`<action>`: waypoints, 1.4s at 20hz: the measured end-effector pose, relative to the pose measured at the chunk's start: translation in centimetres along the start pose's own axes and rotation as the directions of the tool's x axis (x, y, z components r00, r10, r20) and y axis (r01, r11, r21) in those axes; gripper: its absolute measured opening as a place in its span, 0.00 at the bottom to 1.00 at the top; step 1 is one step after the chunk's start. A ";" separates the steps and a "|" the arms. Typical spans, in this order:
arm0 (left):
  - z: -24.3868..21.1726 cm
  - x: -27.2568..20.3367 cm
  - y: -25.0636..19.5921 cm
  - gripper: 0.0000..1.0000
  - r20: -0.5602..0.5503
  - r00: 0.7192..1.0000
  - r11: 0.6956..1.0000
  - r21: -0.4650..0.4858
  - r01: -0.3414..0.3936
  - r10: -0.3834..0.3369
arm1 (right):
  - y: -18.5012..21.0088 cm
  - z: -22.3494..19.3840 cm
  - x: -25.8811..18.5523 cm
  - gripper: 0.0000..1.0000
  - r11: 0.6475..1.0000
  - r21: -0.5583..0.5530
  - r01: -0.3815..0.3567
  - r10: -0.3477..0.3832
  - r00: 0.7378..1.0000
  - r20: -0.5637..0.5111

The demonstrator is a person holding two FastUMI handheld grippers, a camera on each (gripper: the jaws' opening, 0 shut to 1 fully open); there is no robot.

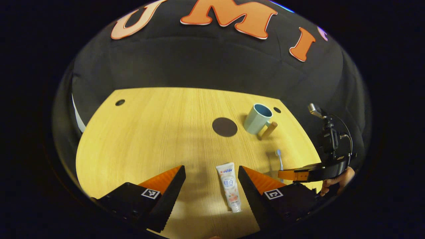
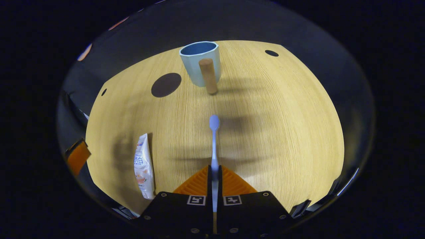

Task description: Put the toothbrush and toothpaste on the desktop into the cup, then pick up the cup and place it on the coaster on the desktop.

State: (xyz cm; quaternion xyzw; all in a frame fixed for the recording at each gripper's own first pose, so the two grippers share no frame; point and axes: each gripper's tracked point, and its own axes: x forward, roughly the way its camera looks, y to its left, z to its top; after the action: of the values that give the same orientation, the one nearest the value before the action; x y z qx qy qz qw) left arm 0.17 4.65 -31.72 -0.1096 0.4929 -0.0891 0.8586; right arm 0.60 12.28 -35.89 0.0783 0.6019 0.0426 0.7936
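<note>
Left gripper (image 1: 211, 172): its two fingers stand wide apart above the pale wooden desktop (image 1: 149, 139), holding nothing.
Toothpaste: the white toothpaste tube (image 1: 229, 186) lies flat on the desktop between those fingers, touching neither, cap end toward the camera.
Right gripper (image 2: 214, 172): fingers pressed together on the handle of the slim light-blue toothbrush (image 2: 214, 139), whose head points ahead toward the cup.
Cup: the light-blue cup with a round wooden handle (image 2: 201, 63) stands upright, well ahead of the brush head.
Coaster: the dark round flat coaster (image 2: 166, 85) lies just beside the cup, not touching it.
Person: a hand (image 1: 335, 184) grips the right gripper at the desktop's edge in the left gripper view.
</note>
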 end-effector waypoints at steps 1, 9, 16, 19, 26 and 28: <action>-0.6 0.4 -0.4 0.98 -0.038 0.999 1.000 -0.016 -0.004 0.003 | -0.2 -0.1 -0.4 0.05 1.000 -0.017 -0.012 0.012 1.000 0.003; -6.5 4.5 -3.0 0.98 -0.327 0.945 0.979 -0.199 -0.050 -0.019 | -1.2 0.4 -2.6 0.05 0.993 -0.069 -0.093 0.096 0.995 0.040; -8.8 8.2 -3.8 0.96 -0.436 0.898 0.983 -0.136 -0.124 0.053 | -2.3 3.5 -5.2 0.05 0.986 -0.140 -0.092 0.108 0.988 0.112; -9.7 9.1 -4.8 0.88 -0.472 0.879 0.983 -0.124 -0.136 0.062 | -2.4 5.3 -6.6 0.05 0.981 -0.172 -0.091 0.119 0.981 0.156; -10.9 9.4 -6.9 0.46 -0.495 0.866 0.987 -0.092 -0.135 0.072 | -3.2 5.9 -7.0 0.05 0.975 -0.207 -0.078 0.115 0.977 0.178; -10.4 9.3 -7.9 0.39 -0.481 0.876 0.992 -0.095 -0.082 0.027 | -3.4 6.2 -6.6 0.05 0.975 -0.205 -0.082 0.121 0.975 0.184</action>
State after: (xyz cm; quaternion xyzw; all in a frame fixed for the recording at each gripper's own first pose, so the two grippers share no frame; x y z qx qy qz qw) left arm -4.53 -6.39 -42.36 -0.1183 0.6969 -0.0612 0.7047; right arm 4.63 7.42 -28.59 0.0344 0.5091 0.1346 0.8494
